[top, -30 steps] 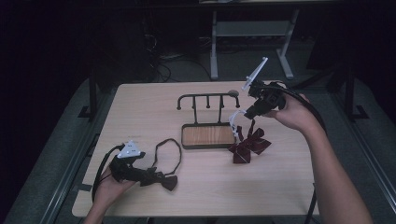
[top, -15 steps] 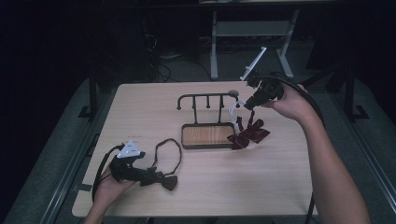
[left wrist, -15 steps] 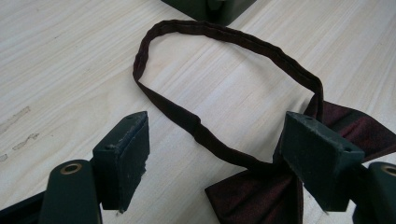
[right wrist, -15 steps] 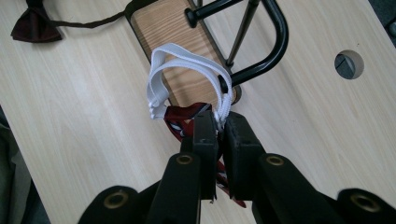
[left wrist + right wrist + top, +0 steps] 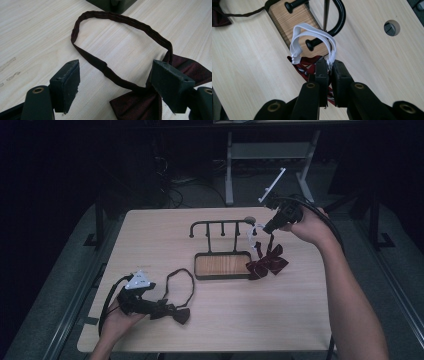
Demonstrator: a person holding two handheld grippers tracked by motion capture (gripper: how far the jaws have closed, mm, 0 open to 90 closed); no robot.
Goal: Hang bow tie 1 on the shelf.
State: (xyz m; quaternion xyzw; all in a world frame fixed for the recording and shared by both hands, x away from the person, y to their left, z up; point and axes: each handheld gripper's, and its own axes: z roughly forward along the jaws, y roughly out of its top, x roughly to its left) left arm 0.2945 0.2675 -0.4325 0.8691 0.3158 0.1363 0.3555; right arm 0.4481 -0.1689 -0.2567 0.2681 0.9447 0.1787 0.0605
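Grey shelf frame (image 5: 267,157) and cables (image 5: 172,195) behind table (image 5: 150,235).

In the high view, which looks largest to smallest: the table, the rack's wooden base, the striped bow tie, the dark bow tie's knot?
1. table
2. wooden base
3. striped bow tie
4. dark bow tie knot, though the left gripper hides part of it, so the last two are unsure.
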